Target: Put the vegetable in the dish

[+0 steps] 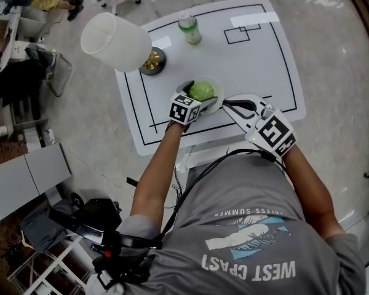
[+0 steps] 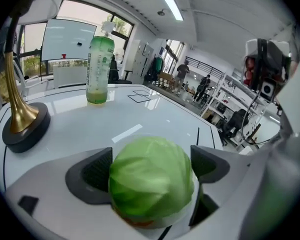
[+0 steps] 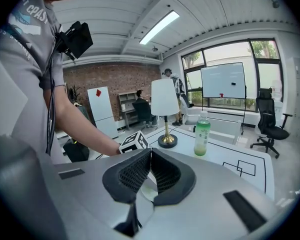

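In the head view, the cabbage sat in the pale dish near the front edge of the white table, with the left gripper reaching over it and the right gripper pointing at the dish's right rim. A lamp and a green bottle stood farther back. In the left gripper view, the jaws stood wide apart with the cabbage between them. A sliver of gap showed at the right pad, so the pads were not squeezing it, and the dish's rim showed beneath. In the right gripper view, the 2 jaws were pressed together at their tips. A pale patch of dish showed in the gap below, and whether they pinched its rim was unclear.
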Available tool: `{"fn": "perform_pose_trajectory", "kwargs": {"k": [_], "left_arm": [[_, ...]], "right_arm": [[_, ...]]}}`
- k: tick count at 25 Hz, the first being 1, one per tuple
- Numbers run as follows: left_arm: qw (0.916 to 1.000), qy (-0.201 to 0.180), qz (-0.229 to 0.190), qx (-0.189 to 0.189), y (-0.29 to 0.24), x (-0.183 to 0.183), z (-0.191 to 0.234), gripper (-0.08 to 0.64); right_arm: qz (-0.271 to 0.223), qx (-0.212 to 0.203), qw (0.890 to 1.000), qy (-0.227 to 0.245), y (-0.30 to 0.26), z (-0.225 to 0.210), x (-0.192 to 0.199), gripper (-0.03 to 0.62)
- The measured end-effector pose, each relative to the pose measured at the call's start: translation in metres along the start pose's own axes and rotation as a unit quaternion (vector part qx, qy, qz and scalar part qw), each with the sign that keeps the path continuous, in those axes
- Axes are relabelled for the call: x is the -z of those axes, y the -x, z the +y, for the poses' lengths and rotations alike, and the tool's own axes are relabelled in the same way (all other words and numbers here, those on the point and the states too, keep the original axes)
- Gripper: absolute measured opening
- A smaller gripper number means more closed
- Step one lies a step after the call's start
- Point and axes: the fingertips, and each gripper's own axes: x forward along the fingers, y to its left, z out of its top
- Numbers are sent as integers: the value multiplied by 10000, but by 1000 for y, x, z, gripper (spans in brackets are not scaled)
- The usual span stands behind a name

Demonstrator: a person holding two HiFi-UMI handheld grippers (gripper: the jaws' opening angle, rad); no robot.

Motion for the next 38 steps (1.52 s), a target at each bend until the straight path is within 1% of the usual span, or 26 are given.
{"fn": "perform_pose_trajectory", "kwargs": {"k": [2,5,7,9,11,13,15,16,17,18,19,20,21,23,26,28,30,32,38], "left_arm": [[9998,-152,41,-105,1,2,1,480],[9991,-379,132,-166,3,10,0,491],[9988,-411,0,-274,9,8,0,491],[9973,-444,-343,-466,22,-6,2,490],[9938,-416,-818,-629,41,-29,2,489],[9882,-282,-1336,-690,65,-54,-2,488],[9807,-134,-1831,-668,95,-80,-10,482],[9769,-126,-2026,-666,110,-92,-16,470],[9733,-167,-2188,-669,125,-104,-21,402],[9697,-227,-2342,-660,139,-115,-27,263],[9655,-273,-2510,-634,153,-125,-33,141],[9607,-303,-2691,-608,165,-135,-39,72],[9555,-330,-2871,-596,177,-144,-46,47],[9457,-380,-3171,-602,197,-157,-62,17],[9330,-421,-3515,-646,233,-172,-86,11],[9243,-345,-3741,-671,255,-179,-98,11],[9168,-219,-3930,-671,271,-184,-108,11],[9120,-209,-4037,-702,283,-187,-118,11],[9044,-384,-4169,-824,301,-188,-145,10]], "right_arm": [[22,-11,10000,10,-1,2,-1,6],[59,-8,10000,15,-3,4,-1,6],[68,-3,10000,16,-3,5,-1,6],[51,-6,10000,25,-2,7,-1,6],[21,-5,10000,32,0,7,-2,6],[-21,-2,10000,3,3,9,-4,6],[-92,-22,9999,-66,10,13,-9,6],[-141,-37,9999,-94,13,14,-12,6],[-197,-50,9997,-113,17,14,-16,6],[-259,-63,9996,-125,20,13,-19,6],[-323,-72,9994,-131,23,12,-22,6],[-388,-80,9991,-132,26,9,-25,6],[-459,-83,9988,-135,30,7,-27,6],[-645,-80,9978,-159,41,6,-34,6],[-961,-52,9952,-189,65,12,-60,6],[-1142,-65,9932,-231,81,15,-79,6],[-1293,-100,9912,-252,95,15,-89,6],[-1304,-139,9911,-218,108,15,-94,5],[-1355,-171,9906,-97,135,17,-96,6]]}}
